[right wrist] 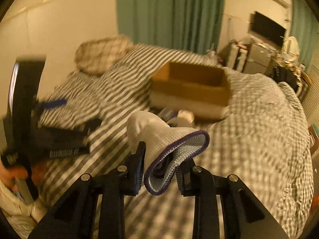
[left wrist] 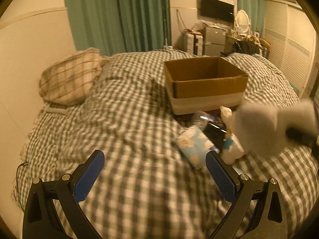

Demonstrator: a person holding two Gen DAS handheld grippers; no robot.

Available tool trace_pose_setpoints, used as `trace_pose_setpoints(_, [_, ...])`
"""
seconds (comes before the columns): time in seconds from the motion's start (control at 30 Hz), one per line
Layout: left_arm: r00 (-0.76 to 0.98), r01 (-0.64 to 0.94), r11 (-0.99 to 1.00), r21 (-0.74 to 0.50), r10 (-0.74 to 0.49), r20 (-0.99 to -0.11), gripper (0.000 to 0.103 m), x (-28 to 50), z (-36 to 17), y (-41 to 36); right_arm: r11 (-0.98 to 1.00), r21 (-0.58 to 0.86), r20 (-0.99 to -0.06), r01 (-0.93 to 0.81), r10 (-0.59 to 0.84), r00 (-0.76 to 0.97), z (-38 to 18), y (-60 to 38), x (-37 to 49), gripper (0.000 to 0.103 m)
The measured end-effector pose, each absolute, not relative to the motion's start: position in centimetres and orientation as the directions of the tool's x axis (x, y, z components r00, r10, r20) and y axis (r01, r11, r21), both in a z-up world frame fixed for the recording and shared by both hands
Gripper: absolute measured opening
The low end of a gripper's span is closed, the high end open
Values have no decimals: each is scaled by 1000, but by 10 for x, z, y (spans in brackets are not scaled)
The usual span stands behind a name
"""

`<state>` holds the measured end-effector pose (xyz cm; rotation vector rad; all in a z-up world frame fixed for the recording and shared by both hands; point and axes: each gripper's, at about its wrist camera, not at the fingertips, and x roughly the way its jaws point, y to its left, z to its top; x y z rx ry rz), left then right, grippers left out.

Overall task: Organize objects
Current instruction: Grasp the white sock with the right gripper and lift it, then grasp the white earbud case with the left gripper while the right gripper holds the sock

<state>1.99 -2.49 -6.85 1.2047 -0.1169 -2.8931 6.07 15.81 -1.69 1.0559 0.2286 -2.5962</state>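
My right gripper (right wrist: 160, 159) is clenched on a white sock (right wrist: 159, 137) with a purple-edged cuff; the cuff flares open toward the lower centre of the right wrist frame while the toe end sticks up and away from me. In the left wrist frame that same sock (left wrist: 259, 127) appears as a blurred pale mass at the right edge, above the bed.

My left gripper (left wrist: 155, 161) is released, its blue-padded fingers (left wrist: 89, 177) spread wide with only the checked bedspread (left wrist: 123, 119) between them. It holds nothing.

A cardboard box (left wrist: 205, 81) sits open on the bed in the upper right of centre, a white band around its lower wall. Just in front of it lies a small heap of things: a blue tissue pack with a pale flower print (left wrist: 194, 145) nearest my right-hand finger, a clear plastic bottle (left wrist: 201, 118), something dark I cannot make out, and a white item (left wrist: 232, 149) beside the pack.

A plaid pillow (left wrist: 69, 77) lies at the left of the frame against the wall, with green curtains (left wrist: 119, 14) behind it.
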Motion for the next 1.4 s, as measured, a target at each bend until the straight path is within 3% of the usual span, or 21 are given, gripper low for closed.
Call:
trace_pose_setpoints(0.2, [-677, -103, -991, 90, 3, -736, 103, 6, -82, 13, -966, -30, -641, 256, -178, -747, 8, 203, 41, 26])
trace_pose_setpoints(0.4, [-611, -185, -979, 89, 44, -791, 102, 6, -103, 38, -987, -24, -639, 161, -108, -761, -1, 238, 22, 27])
trace_pose_setpoints(0.53, [-534, -241, -967, 87, 58, -843, 93, 7, -124, 55, -990, -11, -649, 141, -100, -754, -11, 253, 22, 27])
trace_pose_setpoints(0.77, [-369, -324, -945, -45, 170, -914, 90, -3, -160, 66, -987, 3, -671, 158, -119, -732, -26, 252, 22, 27])
trace_pose_setpoints(0.83, [-358, -312, -947, -78, 193, -914, 86, -7, -164, 63, -987, 0, -674, 158, -117, -730, -27, 251, 23, 27])
trace_pose_setpoints(0.93, [-326, -343, -927, -149, 267, -907, 54, -4, -166, 66, -988, -5, -676, 157, -112, -729, -28, 248, 24, 27])
trace_pose_setpoints(1.13, [-398, -326, -942, -80, 214, -892, 54, 13, -152, 65, -986, -17, -676, 167, -112, -728, -25, 242, 29, 27])
trace_pose_setpoints(1.4, [-608, -244, -970, -1, 153, -779, 53, 12, -76, 44, -979, -42, -652, 201, -125, -748, -1, 233, 20, 26])
